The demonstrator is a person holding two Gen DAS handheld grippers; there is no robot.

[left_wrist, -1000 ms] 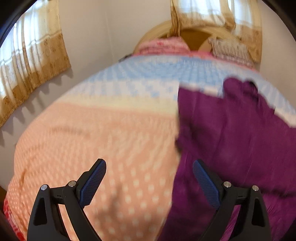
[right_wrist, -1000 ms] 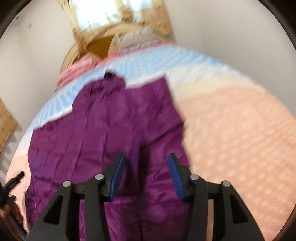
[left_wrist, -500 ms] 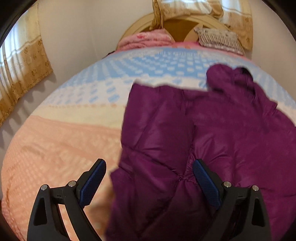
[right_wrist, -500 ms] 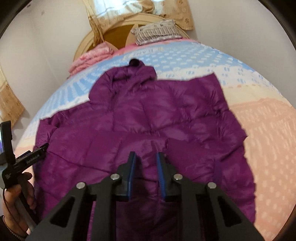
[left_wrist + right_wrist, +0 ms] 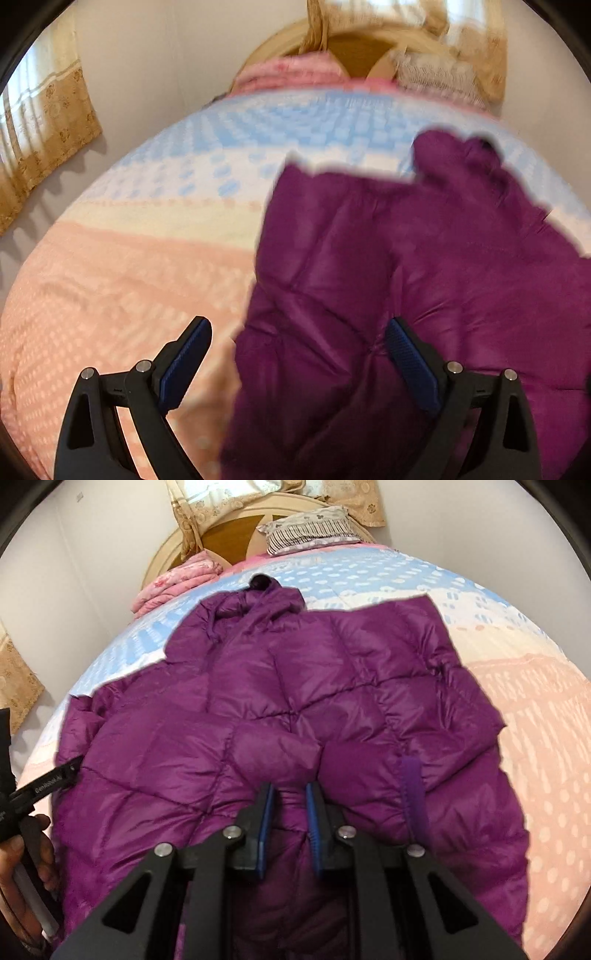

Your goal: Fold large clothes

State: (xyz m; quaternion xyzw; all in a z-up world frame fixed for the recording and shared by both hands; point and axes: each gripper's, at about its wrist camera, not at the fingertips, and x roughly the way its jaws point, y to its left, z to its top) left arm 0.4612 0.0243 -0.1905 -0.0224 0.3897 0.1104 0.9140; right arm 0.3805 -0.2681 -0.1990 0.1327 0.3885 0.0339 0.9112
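From the left wrist view, we see our left claw [image 5: 297, 360] standing wide open, its two blue pads well apart and gripping nothing. Under it lies the purple puffer jacket [image 5: 424, 280] on the bed [image 5: 122, 280], whose cover runs from pink near us through cream to blue farther off. The jacket's left edge falls between the two fingers; the left finger hangs over bare pink cover, the right finger over the purple cloth. The picture is blurred, so we cannot tell whether either finger touches the cloth. A curtain [image 5: 44, 136] hangs at the left wall.

From the right wrist view, our right claw [image 5: 290, 806] is nearly closed on a raised fold of the jacket [image 5: 295, 686], pinched between its blue pads, though the jaws are opening slightly. The jacket lies spread across the bed [image 5: 535, 709], hood toward the headboard [image 5: 229, 528]. At the left edge, a hand [image 5: 22, 867] holds the other tool beside the jacket's edge.
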